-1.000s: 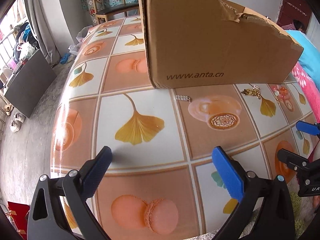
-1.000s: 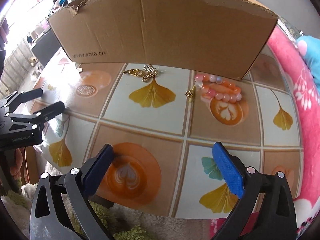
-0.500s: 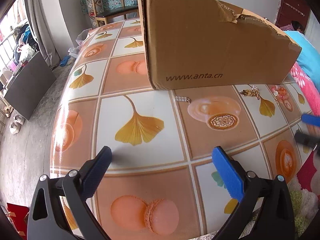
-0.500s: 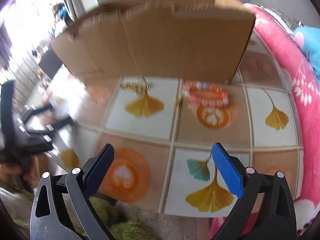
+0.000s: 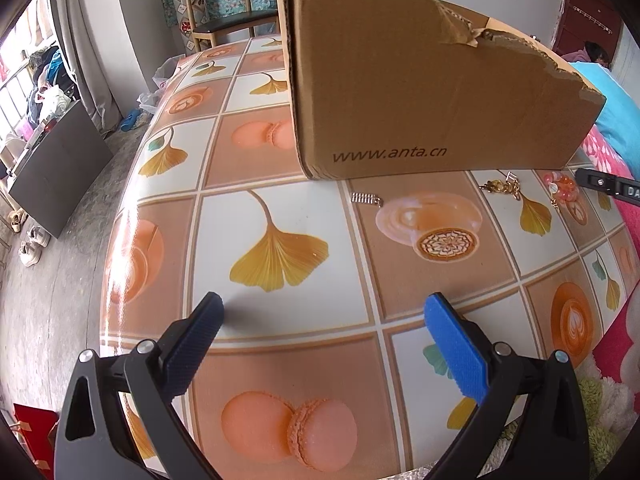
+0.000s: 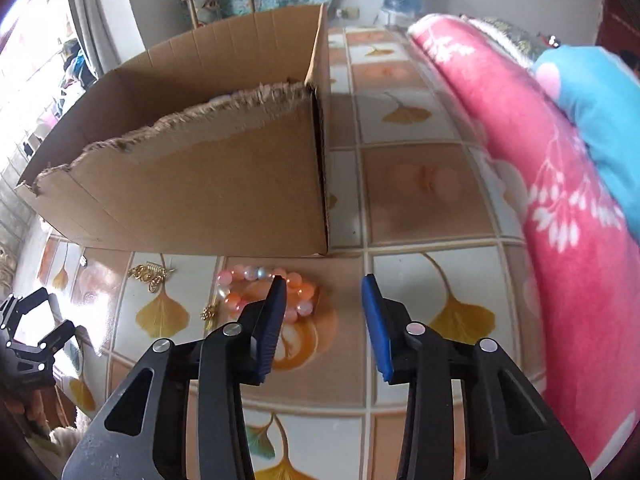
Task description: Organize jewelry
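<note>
Jewelry lot, four loose pieces, lying on the patterned tablecloth (image 5: 280, 184) along the near wall of the torn cardboard box (image 6: 192, 184). Right gripper (image 6: 323, 294) is now standing far closer to the box than a second ago, having swung over from the open table; its jaws are closing from wide apart, and nothing is pressed between the pads yet. Bead bracelet (image 6: 240, 280) is lying just ahead of the left pad, partly hidden behind it, the gap between the pads sitting to its right. Gold chain piece (image 6: 150, 274) and small gold charm (image 6: 209, 313) are lying further left; silver clasp (image 5: 366, 199) is resting ahead of the left gripper (image 5: 320, 312). Judged: the bracelet is being approached for pickup. Both grippers are pointing steeply down; the left is hanging wide apart, empty, unmoved.
</note>
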`<state>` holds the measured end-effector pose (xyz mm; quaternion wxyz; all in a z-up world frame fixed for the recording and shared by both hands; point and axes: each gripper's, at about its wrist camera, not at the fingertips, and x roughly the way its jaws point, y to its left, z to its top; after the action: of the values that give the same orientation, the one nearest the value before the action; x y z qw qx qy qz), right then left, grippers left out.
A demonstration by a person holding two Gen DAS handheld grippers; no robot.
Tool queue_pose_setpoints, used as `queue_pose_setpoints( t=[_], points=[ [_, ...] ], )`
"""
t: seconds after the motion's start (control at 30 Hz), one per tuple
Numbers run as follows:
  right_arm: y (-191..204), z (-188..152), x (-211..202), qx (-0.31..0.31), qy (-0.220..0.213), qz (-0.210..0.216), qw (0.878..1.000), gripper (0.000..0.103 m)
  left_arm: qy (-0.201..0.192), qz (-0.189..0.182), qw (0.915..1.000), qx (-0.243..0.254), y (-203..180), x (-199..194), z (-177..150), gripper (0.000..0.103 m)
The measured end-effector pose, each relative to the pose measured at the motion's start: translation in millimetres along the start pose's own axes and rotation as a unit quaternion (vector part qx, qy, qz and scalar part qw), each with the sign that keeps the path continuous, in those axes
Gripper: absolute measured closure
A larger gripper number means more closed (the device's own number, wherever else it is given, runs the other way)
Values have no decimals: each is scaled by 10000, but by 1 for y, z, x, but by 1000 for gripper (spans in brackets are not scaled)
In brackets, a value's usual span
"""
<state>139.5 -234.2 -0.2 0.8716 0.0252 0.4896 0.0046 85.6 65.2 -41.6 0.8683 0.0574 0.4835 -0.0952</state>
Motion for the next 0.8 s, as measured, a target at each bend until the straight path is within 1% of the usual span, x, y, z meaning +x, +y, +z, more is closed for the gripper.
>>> queue_pose_setpoints(
  t=[0.07,0.13,0.2,0.27,0.43,0.53,0.67,0.8],
  points=[
    [3,-5,11,-171,126,-95,9997,69,-2,0,10000,2,0,0,0,4],
    [3,-7,11,-213,114,-119,9996,71,-3,0,10000,0,0,0,0,4],
    [0,-8,9,-200,116,-137,9996,75,-12,0,10000,-2,0,0,0,4],
    [-3,-10,11,-161,150,-58,9997,81,-36,7,10000,-11,0,0,0,4],
    [12,-24,0,-393,207,-114,9989,87,-54,2,10000,-6,0,0,0,4],
    [19,-30,-2,-541,193,-192,9982,95,-65,5,10000,-11,0,-1,0,4],
    [24,-33,-13,-623,38,-180,9979,96,-69,4,10000,-6,-1,-1,0,4],
    [31,-36,-34,-686,-95,-9,9976,96,-66,6,10000,-11,0,0,0,4]
  ],
)
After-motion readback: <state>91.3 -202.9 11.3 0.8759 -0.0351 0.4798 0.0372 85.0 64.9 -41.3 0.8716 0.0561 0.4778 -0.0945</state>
